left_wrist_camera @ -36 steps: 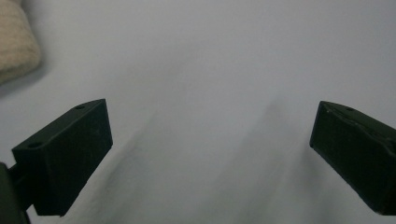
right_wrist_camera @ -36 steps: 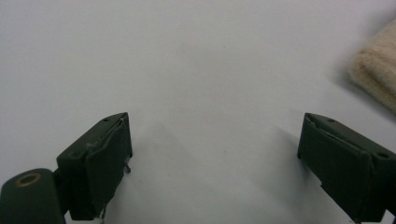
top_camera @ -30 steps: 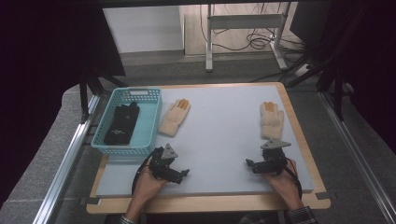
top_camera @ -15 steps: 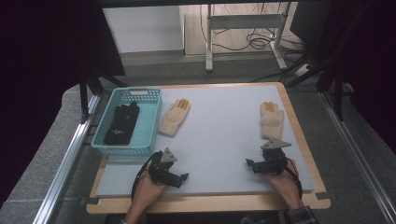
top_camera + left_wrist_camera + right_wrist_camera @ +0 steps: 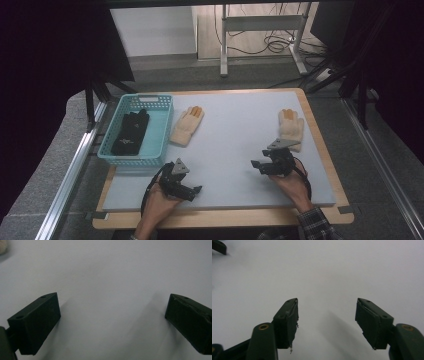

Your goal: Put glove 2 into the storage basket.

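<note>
Between picks: right hand-held gripper (image 5: 262,165) empty, jaws just narrowing to half-open beside the cream glove (image 5: 291,129) near the counter's (image 5: 235,125) right edge; left hand-held gripper (image 5: 192,191) wide, empty, at the near edge. Next: turn, straddle glove, close, carry toward the basket (image 5: 160,125)

A pale grey tabletop (image 5: 235,130) with a wooden rim stands on a speckled grey floor (image 5: 45,190). Beyond its far edge are a white wall panel (image 5: 152,31), a metal frame stand (image 5: 260,35) and loose cables (image 5: 272,45) on wooden flooring; dark curtains (image 5: 50,65) hang at both sides.
</note>
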Demonstrator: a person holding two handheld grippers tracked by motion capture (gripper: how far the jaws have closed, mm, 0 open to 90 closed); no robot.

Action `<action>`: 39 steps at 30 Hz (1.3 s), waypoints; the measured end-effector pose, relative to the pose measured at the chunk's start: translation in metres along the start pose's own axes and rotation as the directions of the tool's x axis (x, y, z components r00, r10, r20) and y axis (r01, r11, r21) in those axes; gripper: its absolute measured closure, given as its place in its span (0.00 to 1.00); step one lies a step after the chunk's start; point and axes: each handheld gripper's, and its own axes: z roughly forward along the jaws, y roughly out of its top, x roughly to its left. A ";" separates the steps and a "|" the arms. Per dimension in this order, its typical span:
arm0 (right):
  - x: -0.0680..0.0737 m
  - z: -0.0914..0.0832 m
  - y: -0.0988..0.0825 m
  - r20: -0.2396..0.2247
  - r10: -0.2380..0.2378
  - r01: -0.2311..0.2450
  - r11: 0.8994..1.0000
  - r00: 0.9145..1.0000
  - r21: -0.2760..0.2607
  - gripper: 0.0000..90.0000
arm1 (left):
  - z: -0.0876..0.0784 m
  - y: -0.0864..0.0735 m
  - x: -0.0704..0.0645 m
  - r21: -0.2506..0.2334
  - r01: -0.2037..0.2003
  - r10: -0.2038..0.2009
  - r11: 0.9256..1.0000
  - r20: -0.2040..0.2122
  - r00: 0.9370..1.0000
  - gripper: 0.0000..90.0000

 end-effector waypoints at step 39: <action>0.062 0.156 0.122 -0.187 -0.093 0.094 0.996 0.978 -0.008 0.64 | 0.000 0.000 0.000 0.001 0.000 0.000 1.000 0.001 1.000 0.01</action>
